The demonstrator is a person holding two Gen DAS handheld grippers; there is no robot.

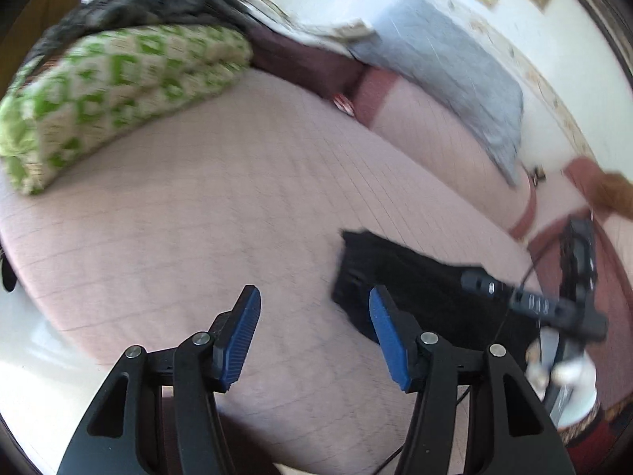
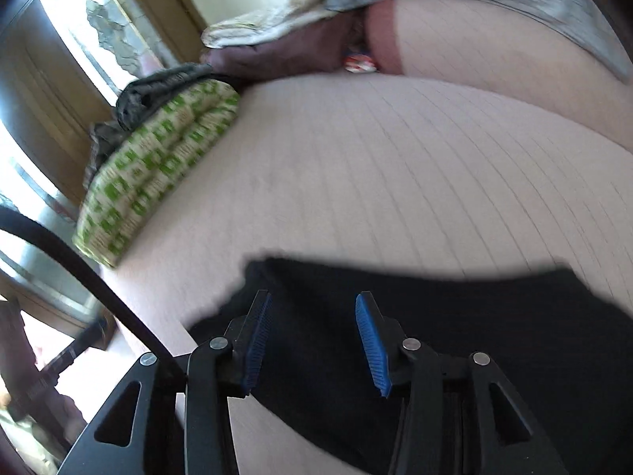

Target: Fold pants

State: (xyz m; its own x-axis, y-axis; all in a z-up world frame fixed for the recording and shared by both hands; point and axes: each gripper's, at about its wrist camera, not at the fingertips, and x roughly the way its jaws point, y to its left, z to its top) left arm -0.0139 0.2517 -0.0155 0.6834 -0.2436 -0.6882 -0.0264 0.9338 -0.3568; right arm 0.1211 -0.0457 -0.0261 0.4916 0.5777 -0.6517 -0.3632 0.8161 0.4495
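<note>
black pants (image 2: pixel 455 340) lie folded flat on the pink quilted bed (image 2: pixel 395 166), their top edge blurred. bare bed spreads toward 12 o'clock. left gripper (image 1: pixel 314 336) gapes, empty, beside the pants' left edge. right gripper (image 2: pixel 312 344) gapes above the pants, pinching nothing. a green-patterned cushion (image 2: pixel 158 166) sits at 10 o'clock.

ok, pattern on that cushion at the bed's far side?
Green blocky shapes on cream, on the cushion; clearest in the left wrist view.

A green-and-cream patterned cushion (image 1: pixel 114 95) lies on the pale pink quilted bedspread (image 1: pixel 237 198), dark grey cloth (image 2: pixel 158 87) heaped against it, a grey pillow (image 1: pixel 447 71) well apart.
</note>
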